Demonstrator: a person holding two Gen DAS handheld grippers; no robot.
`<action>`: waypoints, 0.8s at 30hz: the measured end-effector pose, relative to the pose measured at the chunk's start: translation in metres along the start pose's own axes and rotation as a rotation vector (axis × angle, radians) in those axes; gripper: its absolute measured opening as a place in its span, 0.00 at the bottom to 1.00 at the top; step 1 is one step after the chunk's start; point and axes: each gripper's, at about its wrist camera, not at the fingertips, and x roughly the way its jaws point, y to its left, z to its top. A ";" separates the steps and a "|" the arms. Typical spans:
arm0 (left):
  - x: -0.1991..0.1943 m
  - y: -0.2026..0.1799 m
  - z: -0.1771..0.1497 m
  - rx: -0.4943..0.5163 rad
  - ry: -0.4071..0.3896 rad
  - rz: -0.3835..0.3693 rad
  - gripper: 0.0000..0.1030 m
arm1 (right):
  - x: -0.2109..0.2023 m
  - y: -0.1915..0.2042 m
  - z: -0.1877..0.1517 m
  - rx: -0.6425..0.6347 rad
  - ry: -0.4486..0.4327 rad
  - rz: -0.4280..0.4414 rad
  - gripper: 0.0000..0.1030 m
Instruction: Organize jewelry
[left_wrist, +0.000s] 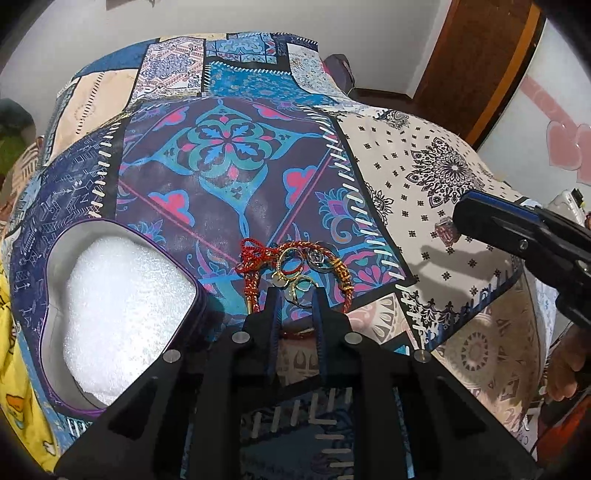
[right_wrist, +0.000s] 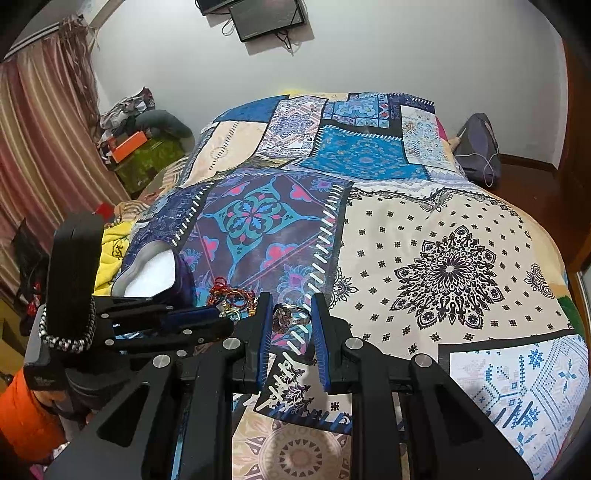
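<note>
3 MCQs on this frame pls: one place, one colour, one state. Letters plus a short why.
1. Where is the open box relative to the jewelry pile, seen from the left wrist?
A left
B right
C on top of it

2. Colour of the box lining?
A black
B white
C red

3. What is between the right gripper fingers?
A nothing
B red cord
C silver ring

Answers: 1 A, the box lies left of the pile on the bedspread. 2 B, the padding is white. 3 C, the ring sits between the blue pads.
</note>
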 end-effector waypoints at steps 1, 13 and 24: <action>0.000 0.000 0.000 0.002 0.000 -0.001 0.17 | 0.000 0.000 0.000 0.002 0.000 0.002 0.18; 0.005 0.000 0.003 -0.008 -0.019 0.021 0.00 | -0.003 0.005 0.001 -0.003 0.001 0.010 0.18; -0.020 -0.001 0.003 -0.009 -0.083 0.009 0.00 | -0.012 0.017 0.004 -0.023 -0.015 0.002 0.18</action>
